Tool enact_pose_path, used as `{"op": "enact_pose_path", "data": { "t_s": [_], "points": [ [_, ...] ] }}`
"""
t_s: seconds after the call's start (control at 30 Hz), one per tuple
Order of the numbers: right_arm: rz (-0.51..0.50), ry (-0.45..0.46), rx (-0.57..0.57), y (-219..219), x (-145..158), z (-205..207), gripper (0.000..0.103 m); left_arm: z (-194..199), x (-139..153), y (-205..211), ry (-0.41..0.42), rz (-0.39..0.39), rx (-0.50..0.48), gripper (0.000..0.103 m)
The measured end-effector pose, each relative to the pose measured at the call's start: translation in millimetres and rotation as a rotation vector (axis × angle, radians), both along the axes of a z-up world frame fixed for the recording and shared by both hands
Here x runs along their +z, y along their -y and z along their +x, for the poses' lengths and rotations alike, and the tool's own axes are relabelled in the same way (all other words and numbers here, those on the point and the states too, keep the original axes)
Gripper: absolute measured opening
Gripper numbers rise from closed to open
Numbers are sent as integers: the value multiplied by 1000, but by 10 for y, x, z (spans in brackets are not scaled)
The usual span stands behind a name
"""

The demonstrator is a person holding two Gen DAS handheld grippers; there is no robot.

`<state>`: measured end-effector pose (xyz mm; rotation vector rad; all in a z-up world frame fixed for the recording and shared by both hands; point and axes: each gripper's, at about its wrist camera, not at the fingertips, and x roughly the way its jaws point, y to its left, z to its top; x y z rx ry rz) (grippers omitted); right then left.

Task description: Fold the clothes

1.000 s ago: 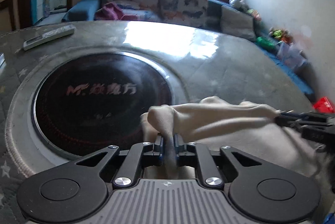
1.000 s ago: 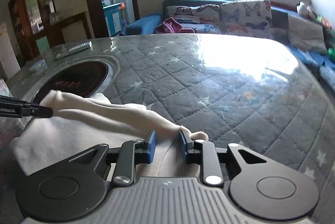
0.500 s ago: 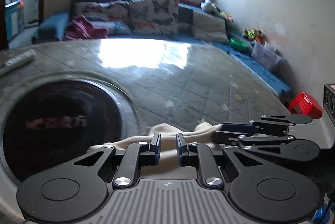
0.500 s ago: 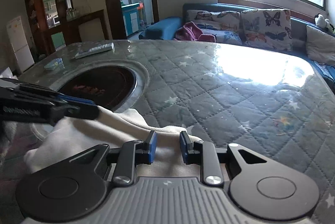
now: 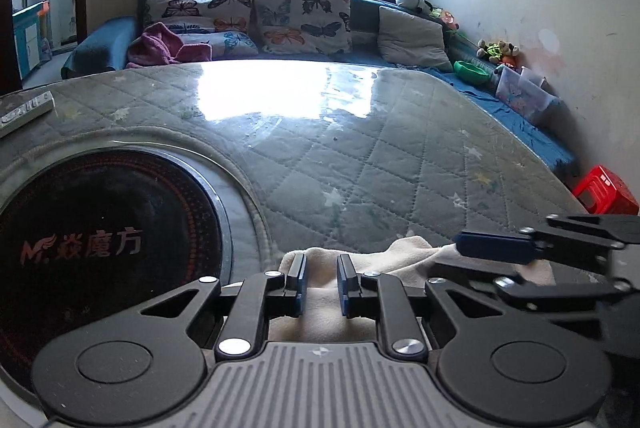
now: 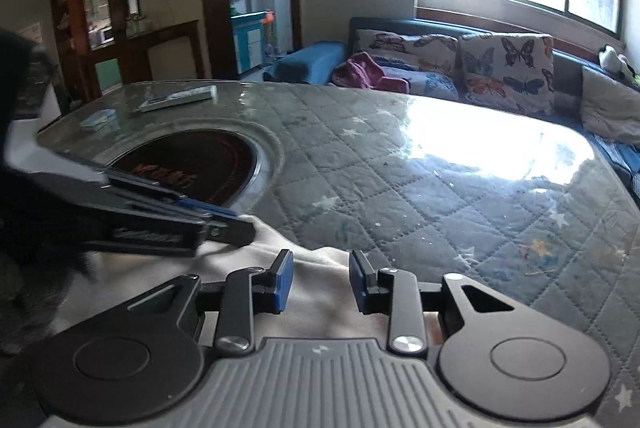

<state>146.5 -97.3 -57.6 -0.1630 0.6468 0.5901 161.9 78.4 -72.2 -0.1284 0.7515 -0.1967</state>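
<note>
Left wrist view: a cream-coloured soft fabric garment (image 5: 404, 260) lies bunched at the near edge of a grey quilted, star-printed tabletop (image 5: 380, 156) under a glossy clear cover. The left gripper (image 5: 319, 282) sits low over the cloth with its blue-padded fingers parted by a modest gap, cloth showing beneath and between them; nothing is pinched. To its right, the right gripper (image 5: 476, 256) reaches in sideways across the same garment, its blue pad lying just over the cloth's far fold. A round black heater plate with red lettering (image 5: 100, 240) is set into the tabletop at left, and a grey remote control (image 5: 24, 110) rests beyond it.

Right wrist view: the right gripper (image 6: 320, 284) stands clearly open, wider than the left, with pale cloth (image 6: 320, 304) spread under it and nothing gripped. The left gripper (image 6: 224, 224) comes in from the left, touching or just above the cloth's raised ridge (which of the two cannot be told).

Judged by its look, the garment is light, limp and thick-piled, so it will sag and crease wherever lifted, and the glossy cover may let it slide. An outer hem or corner, one per gripper, seems the surest hold. Whether this heap is a finished fold or one mid-way cannot be told.
</note>
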Motion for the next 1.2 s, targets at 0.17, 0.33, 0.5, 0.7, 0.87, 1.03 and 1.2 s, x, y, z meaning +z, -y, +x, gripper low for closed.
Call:
{"op": "enact_pose_path", "data": {
  "t_s": [0.17, 0.33, 0.5, 0.7, 0.87, 1.03, 1.2],
  "points": [
    [-1, -3, 40, 15, 79, -198, 30, -207, 140, 15, 35, 3, -4, 18],
    [-9, 10, 79, 1, 96, -433, 30, -582, 223, 67, 64, 21, -46, 18],
    [-13, 11, 104, -16, 51, -627, 30, -902, 162, 153, 64, 32, -78, 18],
    [-41, 23, 98, 122, -13, -882, 30, -1047, 28, 95, 35, 28, -53, 18],
    [-54, 15, 62, 348, -89, -1084, 29, -1107, 17, -2, 34, 11, -19, 18],
    [-48, 5, 38, 527, -62, -1124, 29, -1119, -4, -159, 10, -11, 28, 18],
    [-34, 1, 27, 674, 21, -1108, 29, -1101, 79, -281, 21, -16, 45, 18]
  ]
}}
